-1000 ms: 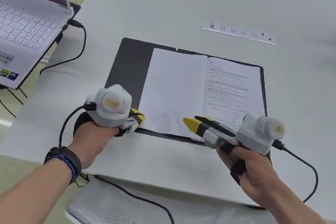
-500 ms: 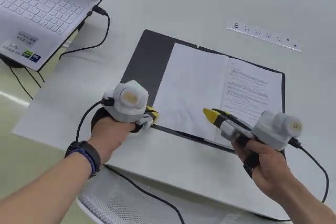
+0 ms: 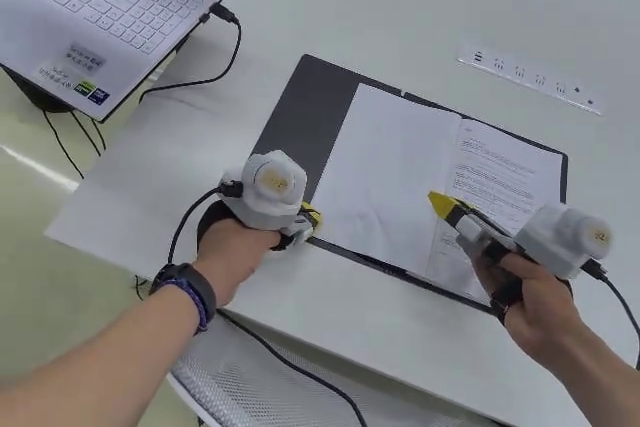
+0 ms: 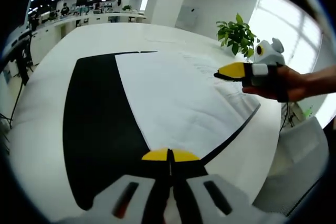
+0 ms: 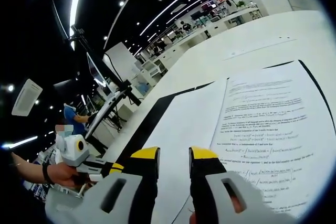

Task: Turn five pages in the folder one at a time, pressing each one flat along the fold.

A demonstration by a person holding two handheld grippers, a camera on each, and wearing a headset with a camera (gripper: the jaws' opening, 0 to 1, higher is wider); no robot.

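The folder lies open on the white table, with its black cover on the left. A blank page lies left of the fold and a printed page right of it. My left gripper is shut and empty at the folder's near left edge; its closed yellow tips sit over the black cover. My right gripper hovers just above the pages near the fold. Its jaws stand a little apart with nothing between them, above the blank page and the printed page.
An open laptop sits at the far left, with a black cable running across the table toward the folder. A white power strip lies beyond the folder. The table's near edge runs just below both hands.
The head camera has shifted. My right gripper has moved from the folder's near edge further over the pages, toward the fold. My left gripper stays at the folder's near left edge.
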